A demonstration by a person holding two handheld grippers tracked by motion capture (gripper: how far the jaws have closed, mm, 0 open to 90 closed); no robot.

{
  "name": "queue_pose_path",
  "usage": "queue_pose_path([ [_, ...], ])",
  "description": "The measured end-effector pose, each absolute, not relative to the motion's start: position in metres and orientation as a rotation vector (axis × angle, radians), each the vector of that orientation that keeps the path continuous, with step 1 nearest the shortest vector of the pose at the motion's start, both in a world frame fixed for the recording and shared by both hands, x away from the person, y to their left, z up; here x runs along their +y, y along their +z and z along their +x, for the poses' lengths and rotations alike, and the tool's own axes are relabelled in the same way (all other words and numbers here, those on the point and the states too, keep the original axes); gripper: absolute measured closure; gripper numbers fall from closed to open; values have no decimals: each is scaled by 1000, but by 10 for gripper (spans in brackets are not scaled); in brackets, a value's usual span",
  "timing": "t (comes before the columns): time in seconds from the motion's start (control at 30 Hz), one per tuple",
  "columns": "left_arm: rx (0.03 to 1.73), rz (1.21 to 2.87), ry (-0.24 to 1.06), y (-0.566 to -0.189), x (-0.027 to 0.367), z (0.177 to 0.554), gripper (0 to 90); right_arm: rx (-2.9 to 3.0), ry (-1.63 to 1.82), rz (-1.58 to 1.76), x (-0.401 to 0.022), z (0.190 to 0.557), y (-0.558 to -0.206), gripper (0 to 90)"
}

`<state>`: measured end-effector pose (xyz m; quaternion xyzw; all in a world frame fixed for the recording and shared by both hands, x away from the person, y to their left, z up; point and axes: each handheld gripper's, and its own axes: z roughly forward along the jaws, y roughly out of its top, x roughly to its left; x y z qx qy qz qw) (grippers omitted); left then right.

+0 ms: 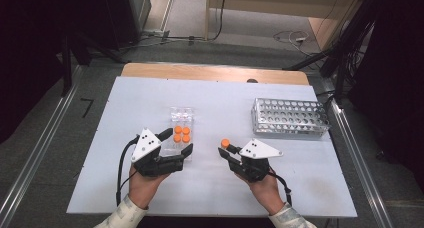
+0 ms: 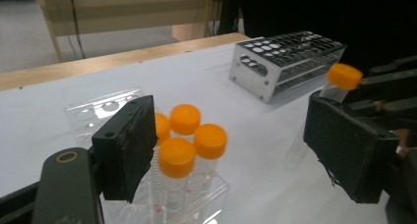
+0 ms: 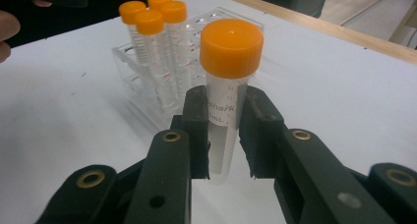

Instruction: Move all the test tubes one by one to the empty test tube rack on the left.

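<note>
The orange-capped tube (image 3: pixel 229 94) stands upright between the pads of the right tool (image 1: pixel 226 151), pinched on its clear wall just under the cap, above the counter (image 1: pixel 225 103) at about five o'clock of centre in the high view. It looks like a light, stiff plastic tube with a smooth, slippery wall; the printed band below the cap is the sensible place to grip, since the cap could turn or pop and the tapering bottom would squirt out of flat pads. A firm but not crushing squeeze should do.

At nine o'clock from it sits the clear tube rack (image 1: pixel 181 133), with four more orange-capped tubes (image 2: pixel 189 140) standing close together at its near end and empty holes farther back. The left tool (image 1: pixel 175 142) has its jaws wide, straddling that near end of the rack without pressing on it, probably to steady it.

Well apart, at two o'clock from the held tube, a perforated metal rack (image 1: pixel 290 117) stands with its holes unfilled, a likely destination for the tube.
</note>
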<state>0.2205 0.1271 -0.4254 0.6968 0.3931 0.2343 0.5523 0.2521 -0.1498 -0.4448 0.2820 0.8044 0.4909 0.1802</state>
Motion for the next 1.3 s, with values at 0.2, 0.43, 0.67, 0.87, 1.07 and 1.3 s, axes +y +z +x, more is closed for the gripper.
queue_pose_path([
  [0.2,850,1680,524,-426,113,215,234,2319,1396,757,-137,247,-448,719],
  [0.43,754,1736,489,-431,96,209,358,2373,1397,700,-123,239,-452,719],
  [0.67,712,1768,473,-435,90,207,525,2402,1410,669,-117,235,-453,718],
  [0.87,706,1788,460,-438,88,207,637,2430,1423,676,-115,234,-454,718],
  [1.07,707,1793,457,-439,89,208,692,2435,1431,683,-115,234,-454,719],
  [1.3,713,1791,457,-437,90,208,704,2441,1444,679,-115,234,-453,550],
])
